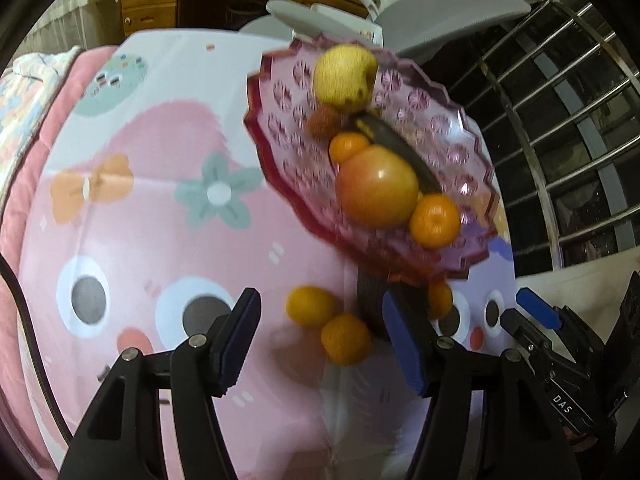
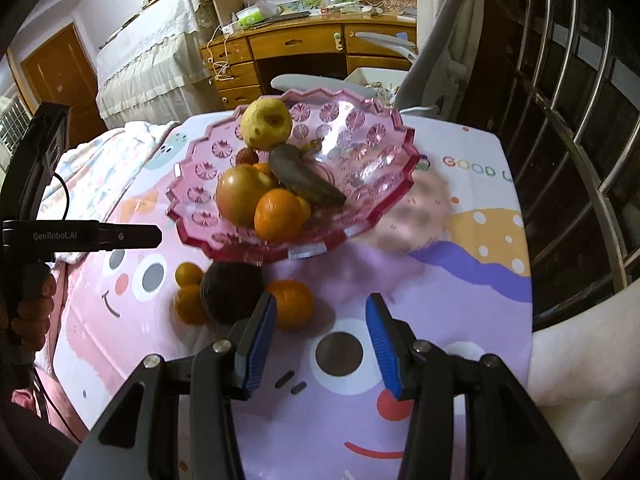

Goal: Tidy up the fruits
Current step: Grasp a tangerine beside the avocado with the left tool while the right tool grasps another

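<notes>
In the right wrist view, the left gripper's [image 2: 132, 236] black body reached in from the left edge of the table [image 2: 460, 320], level with the near rim of the bowl; its fingers were out of that frame. In its own view, the left gripper [image 1: 320, 336] stood released, jaws spread wide, with nothing between its blue pads [image 1: 402, 344]. Just past them, two small oranges [image 1: 346, 338] lay touching on the cartoon-printed cloth [image 1: 160, 208], near the table's front edge. Beside these sat a dark, rough-skinned avocado [image 2: 232, 292], its skin touching the pair, and a third orange [image 2: 290, 303] rested against its right side. Behind this cluster stood the pink glass fruit bowl [image 2: 372, 136], toward the far middle of the table. Inside, a yellow pear-like fruit [image 2: 267, 122] sat at the far left rim, a small reddish lychee [image 2: 243, 157] beside it, then a reddish-green apple [image 2: 240, 194] and an orange [image 2: 279, 214] at the near rim, with another orange [image 1: 348, 146] tucked behind the apple. A blackened banana [image 2: 304, 178] lay slantwise across the bowl's centre, touching the orange. The right half of the bowl held only its patterned glass. The right gripper [image 2: 320, 340] hung open over the cloth near the front edge, jaws apart and gripping nothing, its left pad [image 2: 260, 344] just in front of the third orange
</notes>
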Action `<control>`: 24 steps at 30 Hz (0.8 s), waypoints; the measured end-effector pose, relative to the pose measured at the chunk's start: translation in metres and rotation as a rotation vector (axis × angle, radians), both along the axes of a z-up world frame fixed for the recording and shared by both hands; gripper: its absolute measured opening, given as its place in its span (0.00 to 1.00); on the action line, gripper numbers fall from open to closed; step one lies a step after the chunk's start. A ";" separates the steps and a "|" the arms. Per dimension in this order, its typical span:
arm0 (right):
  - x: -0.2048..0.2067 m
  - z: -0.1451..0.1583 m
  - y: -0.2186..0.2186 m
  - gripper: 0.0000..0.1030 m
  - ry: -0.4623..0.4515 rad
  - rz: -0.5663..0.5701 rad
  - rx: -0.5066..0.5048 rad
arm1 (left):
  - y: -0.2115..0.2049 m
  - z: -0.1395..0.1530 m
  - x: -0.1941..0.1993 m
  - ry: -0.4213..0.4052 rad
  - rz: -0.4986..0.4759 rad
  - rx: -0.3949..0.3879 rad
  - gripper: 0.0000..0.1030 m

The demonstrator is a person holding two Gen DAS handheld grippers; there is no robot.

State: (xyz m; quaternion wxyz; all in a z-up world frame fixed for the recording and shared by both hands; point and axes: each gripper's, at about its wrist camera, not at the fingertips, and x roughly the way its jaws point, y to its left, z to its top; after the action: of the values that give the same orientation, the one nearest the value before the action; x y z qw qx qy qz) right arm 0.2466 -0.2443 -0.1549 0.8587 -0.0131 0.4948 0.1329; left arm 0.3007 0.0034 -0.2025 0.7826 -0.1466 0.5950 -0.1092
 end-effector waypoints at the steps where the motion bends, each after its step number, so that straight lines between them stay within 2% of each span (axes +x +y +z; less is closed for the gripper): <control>1: -0.002 -0.002 0.000 0.45 0.000 0.005 0.000 | -0.001 -0.003 -0.002 0.010 -0.005 -0.002 0.60; 12: -0.010 -0.027 0.006 0.45 -0.012 0.088 -0.001 | -0.013 -0.035 -0.017 0.104 -0.023 -0.012 0.60; 24: 0.000 -0.053 0.027 0.45 -0.031 0.211 -0.047 | -0.025 -0.054 -0.022 0.121 -0.020 -0.042 0.58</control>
State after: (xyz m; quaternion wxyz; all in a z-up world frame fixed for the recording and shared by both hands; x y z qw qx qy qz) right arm 0.2470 -0.2173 -0.2079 0.8469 -0.0875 0.4804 0.2106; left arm 0.2790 -0.0214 -0.2561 0.7408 -0.1634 0.6403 -0.1206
